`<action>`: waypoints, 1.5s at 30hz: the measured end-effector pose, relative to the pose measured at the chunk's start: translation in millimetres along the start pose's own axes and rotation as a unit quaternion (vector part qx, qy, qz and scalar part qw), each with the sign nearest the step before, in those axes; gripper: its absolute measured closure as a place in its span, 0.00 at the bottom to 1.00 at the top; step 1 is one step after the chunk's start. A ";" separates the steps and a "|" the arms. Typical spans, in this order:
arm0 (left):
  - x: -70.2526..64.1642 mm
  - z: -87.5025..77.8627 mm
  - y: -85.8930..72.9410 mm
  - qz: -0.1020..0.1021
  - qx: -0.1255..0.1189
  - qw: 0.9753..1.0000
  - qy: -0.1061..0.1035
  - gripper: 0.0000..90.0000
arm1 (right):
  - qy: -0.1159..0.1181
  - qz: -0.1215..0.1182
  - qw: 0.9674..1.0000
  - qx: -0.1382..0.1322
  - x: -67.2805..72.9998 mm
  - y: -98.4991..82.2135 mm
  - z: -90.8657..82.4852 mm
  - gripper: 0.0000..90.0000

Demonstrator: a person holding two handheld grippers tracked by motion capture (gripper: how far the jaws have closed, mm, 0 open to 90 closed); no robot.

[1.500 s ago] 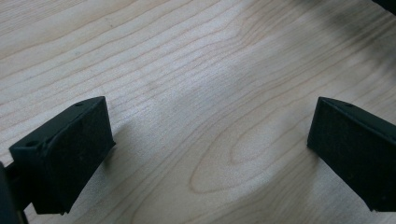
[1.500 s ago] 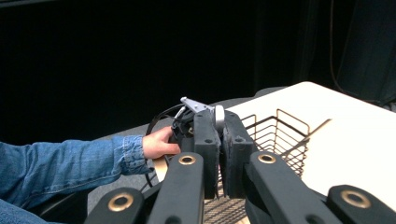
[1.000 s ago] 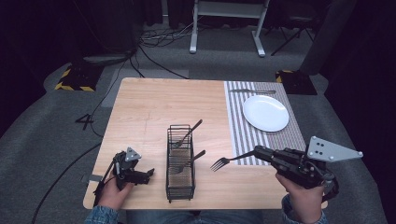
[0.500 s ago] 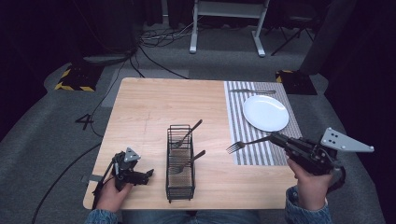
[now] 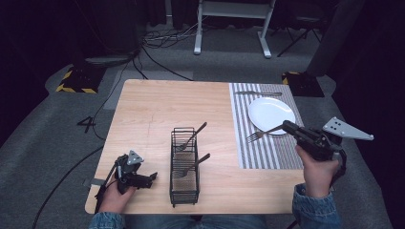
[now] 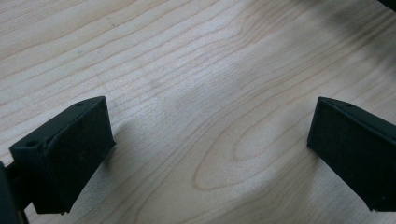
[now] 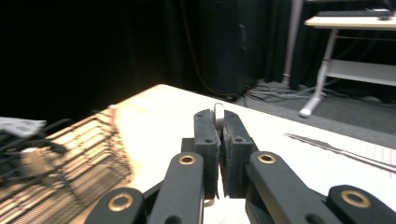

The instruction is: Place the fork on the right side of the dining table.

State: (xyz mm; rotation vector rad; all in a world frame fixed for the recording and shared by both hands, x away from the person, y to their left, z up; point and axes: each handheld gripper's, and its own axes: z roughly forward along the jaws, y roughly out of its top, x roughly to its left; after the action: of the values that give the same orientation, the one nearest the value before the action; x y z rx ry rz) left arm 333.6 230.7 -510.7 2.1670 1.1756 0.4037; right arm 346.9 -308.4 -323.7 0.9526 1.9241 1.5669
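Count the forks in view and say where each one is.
3. One fork is clamped in the right gripper beside the plate; two stand in the wire caddy, one toward the back, one nearer. Others may hide inside.

right gripper [image 5: 286, 127] carrying fork [image 5: 264, 132] (tines leftward) over to plate [image 5: 270, 114]

no readable text, labels or signs

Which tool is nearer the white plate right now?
Right. The right tool, shut on a fork, sits at the white plate's near edge; the left tool rests open far across the table beyond the wire caddy.
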 end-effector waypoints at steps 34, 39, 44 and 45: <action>0.3 -0.4 -0.3 0.001 0.000 1.000 0.000 0.00 | -0.066 0.062 0.993 0.073 -51.1 -57.1 51.1 0.97; 0.3 -0.4 -0.3 0.001 0.000 1.000 0.000 0.00 | -0.079 0.069 0.991 0.085 -58.3 -55.6 52.3 0.94; 0.2 -0.3 -0.3 0.001 0.000 1.000 0.000 0.00 | -0.099 0.070 0.987 0.105 -66.9 -54.0 54.6 0.90; 0.0 -0.2 -0.2 0.000 0.000 1.000 0.001 0.00 | -0.101 0.071 0.986 0.109 -68.7 -54.1 54.9 0.89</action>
State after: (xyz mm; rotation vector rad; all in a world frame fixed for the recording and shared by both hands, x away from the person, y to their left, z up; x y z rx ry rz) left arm 333.4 230.8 -510.7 2.1681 1.1757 0.4055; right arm 419.9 -331.4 -393.1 1.3143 1.9446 1.2940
